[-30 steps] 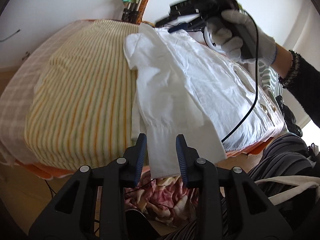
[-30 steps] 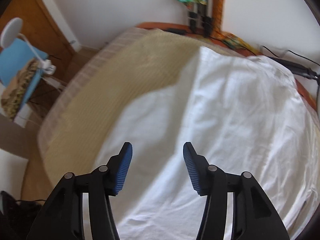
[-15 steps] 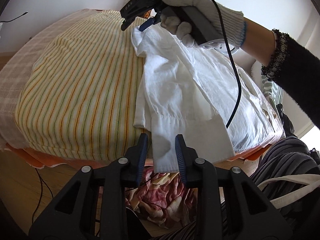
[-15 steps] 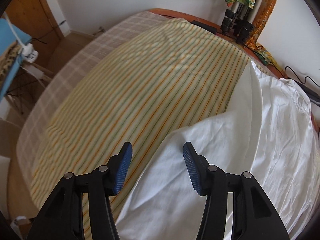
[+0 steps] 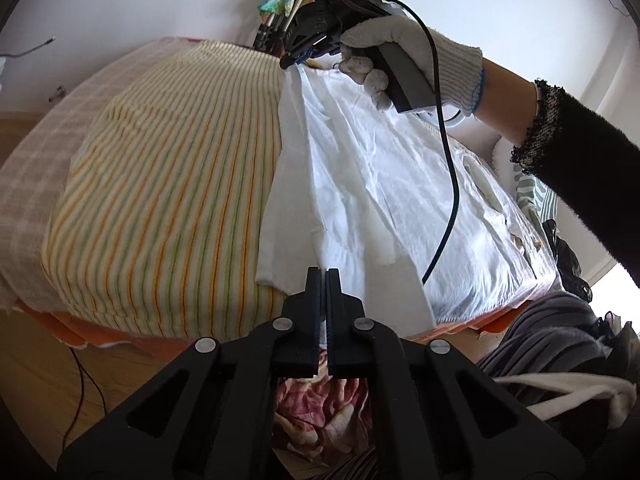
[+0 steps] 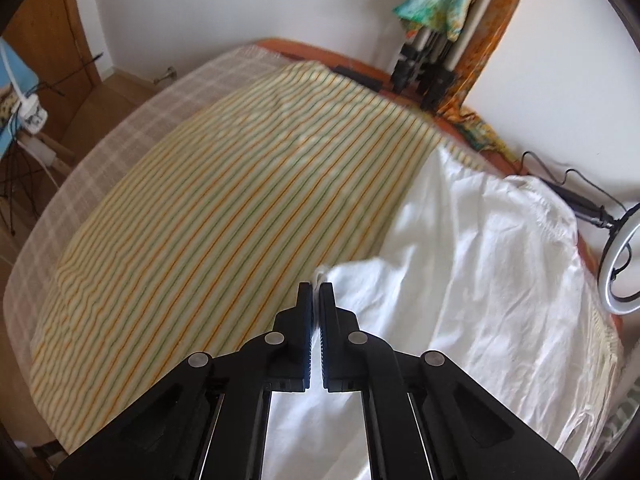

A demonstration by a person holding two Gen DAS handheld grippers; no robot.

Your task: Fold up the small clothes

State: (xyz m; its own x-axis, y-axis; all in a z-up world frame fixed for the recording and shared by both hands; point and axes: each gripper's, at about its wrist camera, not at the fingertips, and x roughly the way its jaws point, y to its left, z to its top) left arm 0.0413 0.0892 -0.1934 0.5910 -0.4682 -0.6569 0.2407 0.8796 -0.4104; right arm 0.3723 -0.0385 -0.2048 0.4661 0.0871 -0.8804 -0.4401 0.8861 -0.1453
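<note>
A small white garment (image 5: 360,184) lies spread on the right part of a bed covered by a yellow striped blanket (image 5: 168,184). My left gripper (image 5: 324,276) is at the garment's near hem, its jaws closing tight with the white cloth pinched between them. At the far corner a gloved hand (image 5: 400,48) holds my right gripper (image 5: 294,62). In the right wrist view the right gripper (image 6: 316,286) is closing on a bunched white fold of the garment (image 6: 480,280), and cloth shows between its pads.
The striped blanket (image 6: 240,208) covers the bed's left and middle. Tripod legs (image 6: 424,72) stand at the far wall and a ring light (image 6: 620,264) at the right. A black cable (image 5: 452,184) hangs across the garment. Pink floral fabric (image 5: 320,408) lies below the bed's near edge.
Both grippers went from open to shut on the white garment. The right gripper swung left to the garment's far left corner, and the left one closed on the near hem.
</note>
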